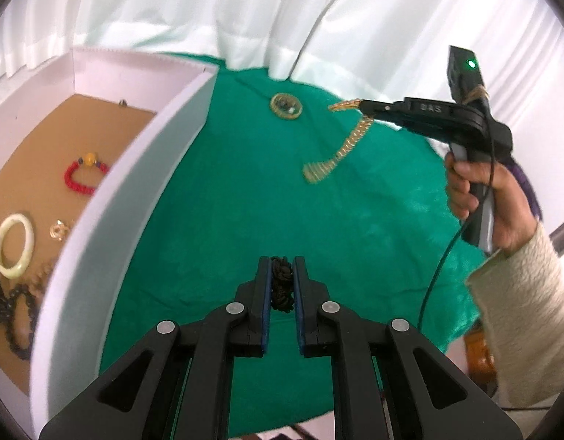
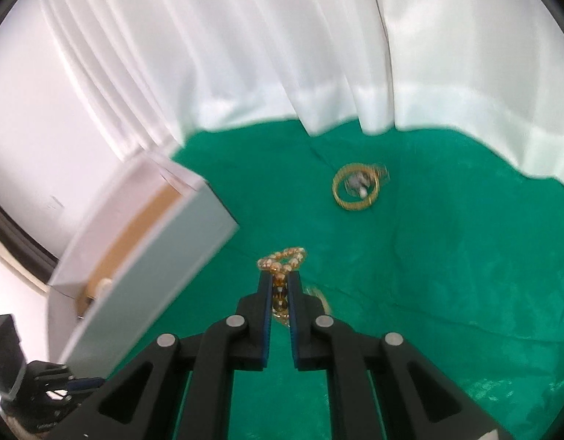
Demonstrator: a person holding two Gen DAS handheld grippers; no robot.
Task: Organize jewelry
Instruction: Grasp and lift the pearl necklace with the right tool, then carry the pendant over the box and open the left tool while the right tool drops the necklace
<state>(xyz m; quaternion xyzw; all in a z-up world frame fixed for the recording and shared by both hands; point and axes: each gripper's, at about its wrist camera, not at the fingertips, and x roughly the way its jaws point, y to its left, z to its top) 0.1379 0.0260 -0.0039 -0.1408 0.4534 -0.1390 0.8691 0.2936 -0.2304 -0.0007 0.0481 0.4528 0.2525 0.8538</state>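
Observation:
My left gripper (image 1: 282, 263) is shut on a black cord piece (image 1: 282, 286) above the green cloth (image 1: 245, 201), right of the white box (image 1: 109, 198). My right gripper (image 2: 280, 277) is shut on a gold bead necklace (image 2: 282, 258); in the left wrist view that gripper (image 1: 364, 107) holds the necklace (image 1: 349, 143) up, its lower end bunched on the cloth. A gold bangle (image 2: 356, 189) with small pieces inside lies farther back on the cloth; it also shows in the left wrist view (image 1: 286, 106).
The white box (image 2: 142, 256) has a brown floor (image 1: 43, 154) holding a red bracelet (image 1: 84, 176), a pale jade bangle (image 1: 14, 245), a small gold piece (image 1: 58, 229) and dark beads (image 1: 14, 308). White curtains (image 2: 282, 55) hang behind the table.

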